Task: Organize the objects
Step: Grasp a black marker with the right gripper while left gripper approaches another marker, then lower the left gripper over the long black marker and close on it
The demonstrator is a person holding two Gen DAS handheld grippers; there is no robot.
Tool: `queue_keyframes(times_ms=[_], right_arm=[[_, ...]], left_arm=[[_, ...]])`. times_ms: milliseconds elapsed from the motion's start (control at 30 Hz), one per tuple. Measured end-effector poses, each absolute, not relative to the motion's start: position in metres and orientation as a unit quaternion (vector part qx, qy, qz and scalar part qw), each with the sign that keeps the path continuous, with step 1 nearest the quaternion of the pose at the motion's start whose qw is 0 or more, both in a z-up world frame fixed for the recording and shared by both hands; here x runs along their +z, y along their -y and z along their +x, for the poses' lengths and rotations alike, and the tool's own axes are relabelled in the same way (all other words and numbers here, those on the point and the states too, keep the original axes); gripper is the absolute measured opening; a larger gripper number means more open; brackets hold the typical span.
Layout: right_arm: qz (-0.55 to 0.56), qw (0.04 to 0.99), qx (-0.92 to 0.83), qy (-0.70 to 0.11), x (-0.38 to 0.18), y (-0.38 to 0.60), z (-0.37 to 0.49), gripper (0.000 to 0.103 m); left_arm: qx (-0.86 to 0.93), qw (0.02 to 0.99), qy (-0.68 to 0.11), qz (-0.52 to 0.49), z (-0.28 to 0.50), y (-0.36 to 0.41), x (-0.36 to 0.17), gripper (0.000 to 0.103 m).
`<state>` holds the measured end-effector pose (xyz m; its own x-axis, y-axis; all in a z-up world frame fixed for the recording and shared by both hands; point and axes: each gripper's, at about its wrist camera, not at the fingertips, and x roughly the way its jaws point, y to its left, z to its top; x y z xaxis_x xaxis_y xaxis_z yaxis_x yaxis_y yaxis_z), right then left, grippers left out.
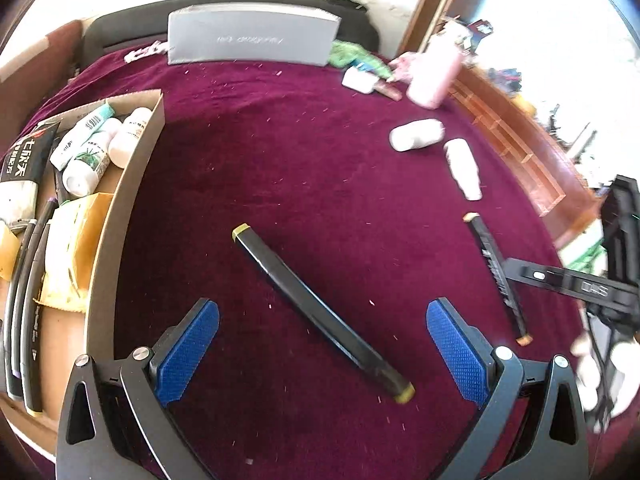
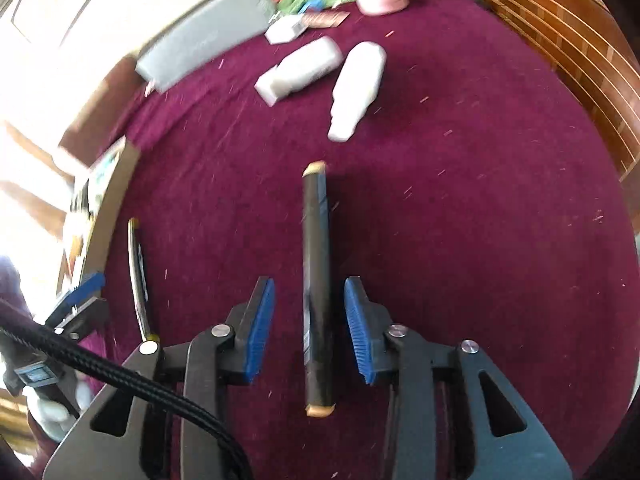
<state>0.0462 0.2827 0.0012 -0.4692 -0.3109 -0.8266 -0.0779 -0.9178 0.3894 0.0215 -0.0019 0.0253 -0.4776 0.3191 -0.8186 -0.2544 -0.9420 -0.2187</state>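
On the tabletop (image 1: 320, 140) one marker (image 1: 320, 312) is lying slantwise between my left fingers (image 1: 192, 344), touching neither. To its left a cardboard box (image 1: 132, 184) is sitting, holding bottles (image 1: 94, 152), a tube (image 1: 24, 160) and more markers (image 1: 24, 300). Behind, a flat box (image 1: 252, 38) is standing along the far edge. To the right, two bottles (image 1: 436, 144) are lying near each other, and before them a second marker (image 2: 316, 280) is lying lengthwise between my right fingers (image 2: 360, 328), apart from both. A tall bottle (image 1: 436, 76) is standing behind those two.
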Motion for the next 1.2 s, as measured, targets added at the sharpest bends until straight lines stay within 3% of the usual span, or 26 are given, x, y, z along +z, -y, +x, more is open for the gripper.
queue_keyframes(times_ms=[100, 167, 233, 267, 333, 367, 500, 800, 833, 900, 933, 967, 1200], right_arm=[[0.498, 0.076, -0.835, 0.222, -0.003, -0.292, 0.047, 0.043], [0.496, 0.079, -0.835, 0.225, -0.004, -0.292, 0.049, 0.043], [0.494, 0.079, -0.835, 0.229, -0.003, -0.293, 0.050, 0.043], [0.492, 0.078, -0.836, 0.229, -0.003, -0.292, 0.052, 0.043], [0.484, 0.075, -0.840, 0.231, -0.002, -0.293, 0.058, 0.043], [0.481, 0.073, -0.842, 0.232, 0.000, -0.291, 0.059, 0.044], [0.484, 0.061, -0.841, 0.235, -0.003, -0.288, 0.065, 0.046], [0.495, 0.048, -0.853, 0.156, 0.007, -0.262, 0.045, 0.046], [0.496, 0.045, -0.854, 0.150, 0.006, -0.260, 0.043, 0.046], [0.499, 0.038, -0.855, 0.134, 0.005, -0.254, 0.038, 0.046], [0.500, 0.032, -0.856, 0.124, 0.003, -0.250, 0.035, 0.046], [0.502, 0.030, -0.857, 0.116, 0.002, -0.248, 0.033, 0.046], [0.501, 0.009, -0.863, 0.068, -0.004, -0.234, 0.027, 0.046]], left_arm=[[0.851, 0.156, 0.029, -0.501, 0.010, -0.010, 0.014, 0.098], [0.853, 0.153, 0.009, -0.499, 0.009, -0.027, 0.010, 0.088], [0.856, 0.168, -0.007, -0.490, 0.013, -0.041, 0.010, 0.072], [0.854, 0.184, -0.011, -0.486, 0.014, -0.047, 0.010, 0.056], [0.850, 0.210, -0.030, -0.483, 0.019, -0.059, 0.011, 0.041], [0.850, 0.210, -0.052, -0.481, 0.021, -0.065, 0.011, 0.039], [0.853, 0.209, -0.076, -0.472, 0.022, -0.063, 0.010, 0.039], [0.856, 0.216, -0.144, -0.448, 0.029, -0.073, 0.009, 0.040], [0.856, 0.215, -0.139, -0.448, 0.029, -0.072, 0.009, 0.044], [0.863, 0.201, -0.134, -0.444, 0.026, -0.068, 0.007, 0.060], [0.869, 0.184, -0.127, -0.442, 0.024, -0.064, 0.005, 0.075], [0.870, 0.182, -0.113, -0.445, 0.022, -0.060, 0.003, 0.079], [0.868, 0.182, -0.105, -0.451, 0.019, -0.057, 0.001, 0.088]])
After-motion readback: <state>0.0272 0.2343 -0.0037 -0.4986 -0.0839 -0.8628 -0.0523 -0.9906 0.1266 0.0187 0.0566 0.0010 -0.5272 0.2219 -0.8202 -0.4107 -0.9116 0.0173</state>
